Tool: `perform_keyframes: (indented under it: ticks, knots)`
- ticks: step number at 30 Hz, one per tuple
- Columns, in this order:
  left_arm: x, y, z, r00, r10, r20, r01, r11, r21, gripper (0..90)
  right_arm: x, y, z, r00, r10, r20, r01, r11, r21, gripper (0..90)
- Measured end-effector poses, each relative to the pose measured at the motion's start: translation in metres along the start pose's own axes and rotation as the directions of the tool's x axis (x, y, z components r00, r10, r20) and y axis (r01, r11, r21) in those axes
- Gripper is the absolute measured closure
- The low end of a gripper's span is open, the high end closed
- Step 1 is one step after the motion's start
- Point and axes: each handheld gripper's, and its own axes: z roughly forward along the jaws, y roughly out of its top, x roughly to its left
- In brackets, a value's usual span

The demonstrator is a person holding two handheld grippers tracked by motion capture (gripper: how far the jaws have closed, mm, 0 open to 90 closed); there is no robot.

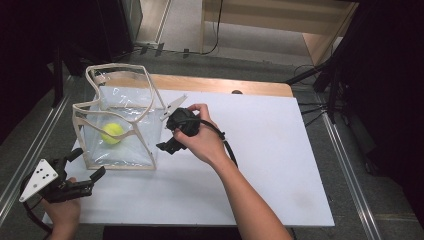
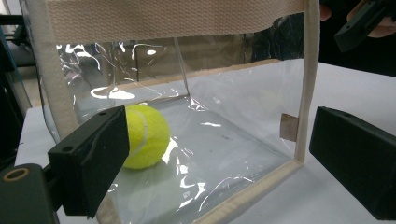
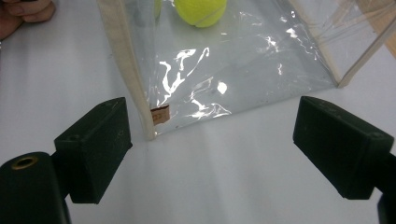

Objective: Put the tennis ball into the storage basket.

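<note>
A clear plastic bag (image 1: 146, 142) with beige trim stands open on the left of the white tabletop (image 1: 280, 160). A yellow tennis ball (image 1: 112, 133) lies inside on its floor. My left gripper (image 1: 90, 162) rests at the table's front left corner, open, pointing at the bag's near side. In the left gripper view the ball (image 2: 144, 135) sits behind the clear wall (image 2: 243, 116), beyond the open gripper (image 2: 219, 135). My right gripper (image 1: 167, 145) is low beside the bag's right wall. In the right gripper view this gripper (image 3: 212, 114) is open, facing the bag's bottom corner (image 3: 148, 130) and the ball (image 3: 201, 10).
A wooden strip (image 1: 220, 85) runs along the table's back edge. Metal rails (image 1: 345, 165) flank the table on both sides. A small brown tag (image 3: 160, 114) is on the bag's lower corner. Bare white surface spreads to the right of the bag.
</note>
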Motion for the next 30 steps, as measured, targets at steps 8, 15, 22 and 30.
perform_keyframes:
  ticks: [8,15,22,30]
  knots:
    - [0.0,0.0,0.0,1.0,0.004,-0.002,-0.004,1.0,0.005,5.3,0.003,-0.019,0.002,0.9999,0.01,0.008,-0.009,0.999,-0.05,10.3]
    - [0.001,0.0,0.0,1.0,-0.004,-0.003,0.004,1.0,0.001,5.4,0.007,-0.036,0.003,0.9996,0.027,0.011,-0.026,0.996,-0.081,10.3]
    - [0.0,0.0,0.0,1.0,0.0,-0.002,0.0,1.0,0.002,5.4,0.01,-0.055,0.003,0.9986,0.05,0.017,-0.047,0.991,-0.123,10.3]
    - [0.0,0.0,-0.001,1.0,0.0,-0.005,0.0,1.0,0.0,5.4,0.011,-0.08,-0.001,0.9959,0.086,0.029,-0.08,0.985,-0.151,10.3]
